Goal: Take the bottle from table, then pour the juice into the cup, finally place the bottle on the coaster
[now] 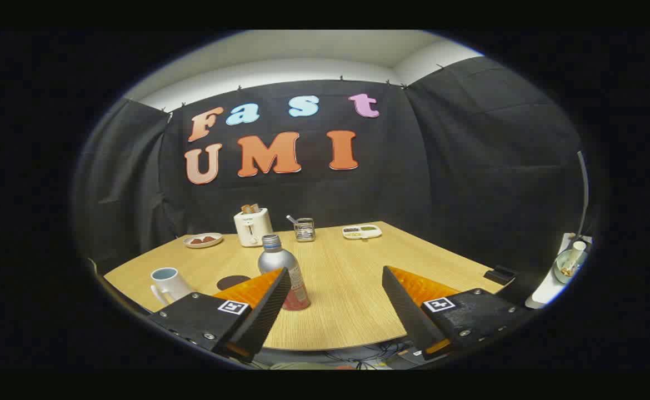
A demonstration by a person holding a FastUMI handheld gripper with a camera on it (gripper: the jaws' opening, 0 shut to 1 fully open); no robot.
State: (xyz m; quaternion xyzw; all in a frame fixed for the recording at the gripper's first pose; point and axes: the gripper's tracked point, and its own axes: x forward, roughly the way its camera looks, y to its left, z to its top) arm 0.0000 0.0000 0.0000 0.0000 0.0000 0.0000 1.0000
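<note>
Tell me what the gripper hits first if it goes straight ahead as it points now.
Probably bare table: the open gripper aims between its fingers at wood, while the bottle stands by the left finger, off that line. Depth is uncertain.

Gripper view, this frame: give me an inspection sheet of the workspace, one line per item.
Surface: wooden table, level.
Job's things: bottle upright, capped, just ahead of the left finger, which overlaps its lower part; mug upright, left of the bottle; dark round coaster between them, bare.
Clutter: toaster, plate, wire holder and divided tray along the far edge; a small dark object at the right edge.
Gripper: gripper open, holding nothing.
Cables: a tangle of cables under the near edge.
Surroundings: black cloth wall; side surface at right with a bowl.
</note>
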